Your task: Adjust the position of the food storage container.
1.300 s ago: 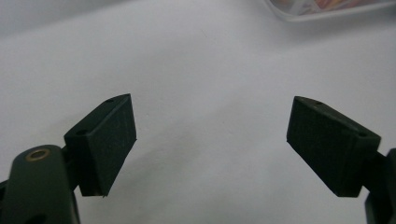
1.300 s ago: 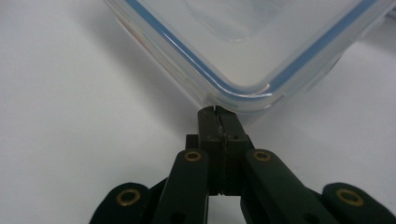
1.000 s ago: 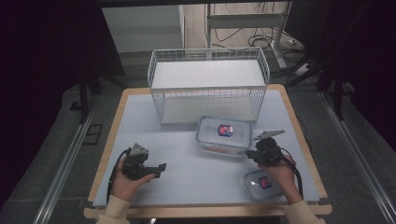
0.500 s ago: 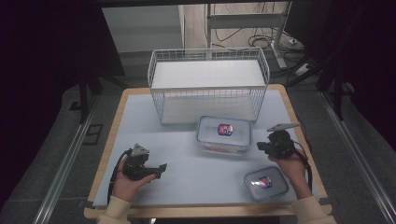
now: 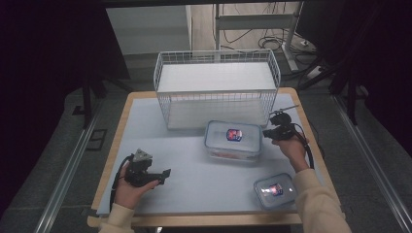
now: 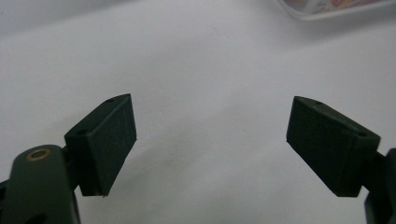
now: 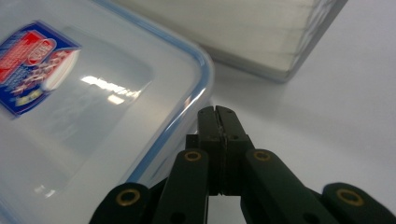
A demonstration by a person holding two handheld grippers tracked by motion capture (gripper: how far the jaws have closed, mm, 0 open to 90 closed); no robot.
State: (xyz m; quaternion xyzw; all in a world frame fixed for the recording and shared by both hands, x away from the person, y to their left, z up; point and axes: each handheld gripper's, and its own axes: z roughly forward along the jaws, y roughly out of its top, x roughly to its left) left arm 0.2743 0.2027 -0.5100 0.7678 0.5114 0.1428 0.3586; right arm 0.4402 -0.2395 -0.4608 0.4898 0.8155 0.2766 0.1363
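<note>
Beside the right edge of the big box [image 5: 233, 140], the right gripper [image 5: 266, 134] sat with its jaws pressed together on nothing, tips by the blue-rimmed lid. Neither that box nor the small box [image 5: 275, 190] (near right corner) was in the basket [image 5: 217, 89]; probably all remained undone. The left gripper [image 5: 165, 174] rested wide open, near left.

Clear lidded container [image 5: 233, 141] with blue seal and red-blue label; white wire basket [image 5: 217, 87]; pale blue-grey table [image 5: 194, 179]; black grippers.
</note>
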